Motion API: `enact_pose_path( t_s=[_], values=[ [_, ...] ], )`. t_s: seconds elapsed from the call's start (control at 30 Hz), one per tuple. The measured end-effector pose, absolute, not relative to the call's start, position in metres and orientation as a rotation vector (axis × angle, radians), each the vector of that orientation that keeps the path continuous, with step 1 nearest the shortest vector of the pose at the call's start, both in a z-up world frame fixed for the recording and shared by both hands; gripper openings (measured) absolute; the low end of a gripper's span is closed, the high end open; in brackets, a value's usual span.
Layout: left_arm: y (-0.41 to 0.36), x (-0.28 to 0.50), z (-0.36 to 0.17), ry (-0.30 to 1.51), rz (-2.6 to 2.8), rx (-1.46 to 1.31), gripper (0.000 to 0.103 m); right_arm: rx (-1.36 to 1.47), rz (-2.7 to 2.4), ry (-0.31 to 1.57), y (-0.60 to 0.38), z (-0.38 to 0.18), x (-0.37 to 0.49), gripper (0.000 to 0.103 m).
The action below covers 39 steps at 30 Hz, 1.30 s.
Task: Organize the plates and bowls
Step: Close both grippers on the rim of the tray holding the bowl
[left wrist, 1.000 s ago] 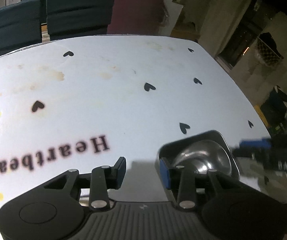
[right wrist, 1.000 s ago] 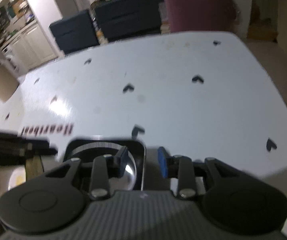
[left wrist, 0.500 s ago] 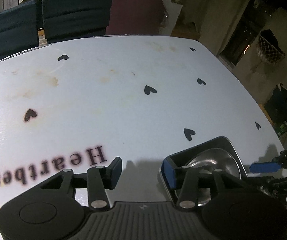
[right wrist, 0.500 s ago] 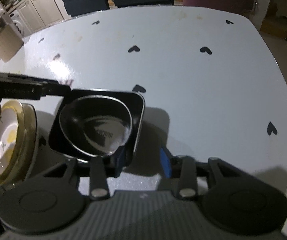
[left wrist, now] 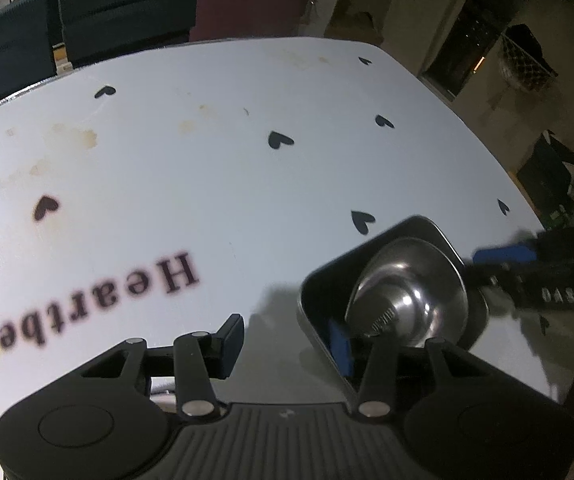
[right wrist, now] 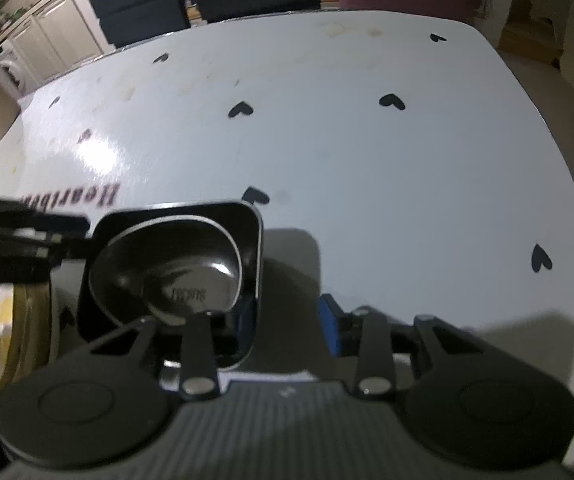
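Sitting at lower right of the left view, the metal bowl (left wrist: 407, 292) nests in a dark square dish (left wrist: 439, 236) on the table (left wrist: 247, 184). Left gripper (left wrist: 283, 344) and right gripper (right wrist: 287, 320) each straddle a dish wall, jaws apart and having just widened. The stack is likely rigid, light and slippery; grip a wall.

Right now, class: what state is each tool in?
Left tool: open, jaws just opened, astride the black dish wall, not gripping.
Right tool: open, astride that dish's wall too.
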<state>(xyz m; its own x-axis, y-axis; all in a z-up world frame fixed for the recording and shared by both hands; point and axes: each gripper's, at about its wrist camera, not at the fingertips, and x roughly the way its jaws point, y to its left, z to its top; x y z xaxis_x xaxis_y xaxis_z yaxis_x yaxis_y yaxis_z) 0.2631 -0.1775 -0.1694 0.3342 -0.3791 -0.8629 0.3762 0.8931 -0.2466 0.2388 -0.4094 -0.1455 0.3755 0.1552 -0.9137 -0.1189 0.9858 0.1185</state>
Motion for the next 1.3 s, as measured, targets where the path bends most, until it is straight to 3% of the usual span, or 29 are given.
enact_pose_path(
  t_s=[0.5,0.57,0.77,0.9,1.3],
  values=[
    [-0.174,0.254,-0.163,1.17,-0.527,-0.046,0.046,0.058,0.157,1.136,-0.4,-0.142,0.26,0.042],
    [-0.174,0.255,-0.163,1.181,-0.524,-0.069,0.043,0.067,0.161,1.141,-0.402,-0.142,0.261,0.025],
    [-0.171,0.255,-0.168,1.226,-0.524,-0.146,0.03,0.092,0.206,1.15,-0.405,-0.142,0.256,0.008],
    [-0.169,0.254,-0.17,1.235,-0.526,-0.192,0.022,0.095,0.234,1.158,-0.407,-0.141,0.248,0.005],
    [-0.171,0.254,-0.178,1.262,-0.511,-0.247,0.013,0.085,0.315,1.195,-0.406,-0.14,0.232,0.006]
  ],
)
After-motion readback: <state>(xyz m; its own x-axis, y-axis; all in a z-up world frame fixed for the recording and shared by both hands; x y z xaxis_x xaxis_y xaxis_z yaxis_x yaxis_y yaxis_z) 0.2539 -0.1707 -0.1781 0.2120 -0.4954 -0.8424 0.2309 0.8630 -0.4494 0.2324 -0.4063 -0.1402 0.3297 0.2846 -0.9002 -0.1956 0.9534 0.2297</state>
